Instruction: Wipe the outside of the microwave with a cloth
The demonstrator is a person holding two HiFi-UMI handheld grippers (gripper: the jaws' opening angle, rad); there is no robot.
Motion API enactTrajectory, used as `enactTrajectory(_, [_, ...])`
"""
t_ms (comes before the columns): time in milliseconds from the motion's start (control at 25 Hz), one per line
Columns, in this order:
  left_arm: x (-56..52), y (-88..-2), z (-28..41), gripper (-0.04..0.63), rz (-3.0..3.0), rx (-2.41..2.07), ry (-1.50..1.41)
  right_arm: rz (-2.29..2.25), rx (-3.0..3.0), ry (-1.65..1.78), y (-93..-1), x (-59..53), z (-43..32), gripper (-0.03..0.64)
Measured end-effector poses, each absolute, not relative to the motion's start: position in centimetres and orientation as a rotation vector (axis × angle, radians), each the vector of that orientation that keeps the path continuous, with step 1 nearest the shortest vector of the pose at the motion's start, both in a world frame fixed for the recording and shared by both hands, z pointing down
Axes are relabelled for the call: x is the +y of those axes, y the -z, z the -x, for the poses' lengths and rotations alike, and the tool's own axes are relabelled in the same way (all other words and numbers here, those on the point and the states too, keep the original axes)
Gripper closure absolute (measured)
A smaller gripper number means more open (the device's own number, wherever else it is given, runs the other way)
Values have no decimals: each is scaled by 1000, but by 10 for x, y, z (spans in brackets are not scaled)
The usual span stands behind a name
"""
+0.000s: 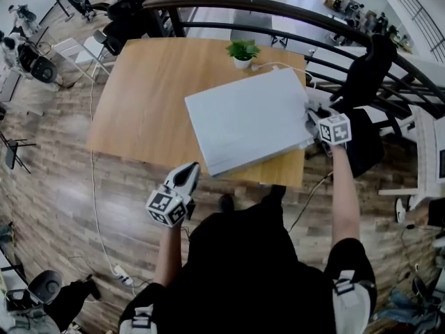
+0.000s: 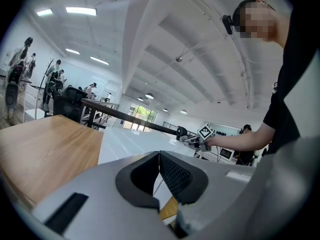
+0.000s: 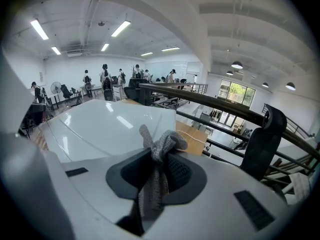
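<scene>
Your right gripper (image 3: 159, 159) is clamped on the grey cloth (image 3: 161, 140), with a bunched end sticking up past the jaw tips. It sits at the right side of the white microwave (image 1: 243, 120); can't tell if the cloth touches the casing. The microwave is on the wooden table (image 1: 142, 96), toward the near right corner. Your left gripper (image 1: 186, 178) has its jaws pressed together on nothing and hangs off the table's near edge, near the microwave's corner, not touching. A potted plant (image 1: 243, 51) stands just behind the microwave.
</scene>
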State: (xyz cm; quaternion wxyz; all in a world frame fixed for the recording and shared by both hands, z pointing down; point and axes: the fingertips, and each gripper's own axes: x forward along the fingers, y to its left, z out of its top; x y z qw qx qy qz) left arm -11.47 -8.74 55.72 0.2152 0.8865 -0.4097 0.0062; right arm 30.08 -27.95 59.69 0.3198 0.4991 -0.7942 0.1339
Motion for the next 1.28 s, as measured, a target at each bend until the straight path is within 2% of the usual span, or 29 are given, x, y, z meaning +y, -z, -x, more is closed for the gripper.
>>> enactTrajectory(680, [-93, -559, 123, 592, -2486, -1142, 0, -1273, -2073, -322, -607, -277, -294, 557])
enactTrajectory(1280, [-98, -555, 118, 592, -2484, -1116, 9, -1151, -2144, -303, -603, -274, -247, 557])
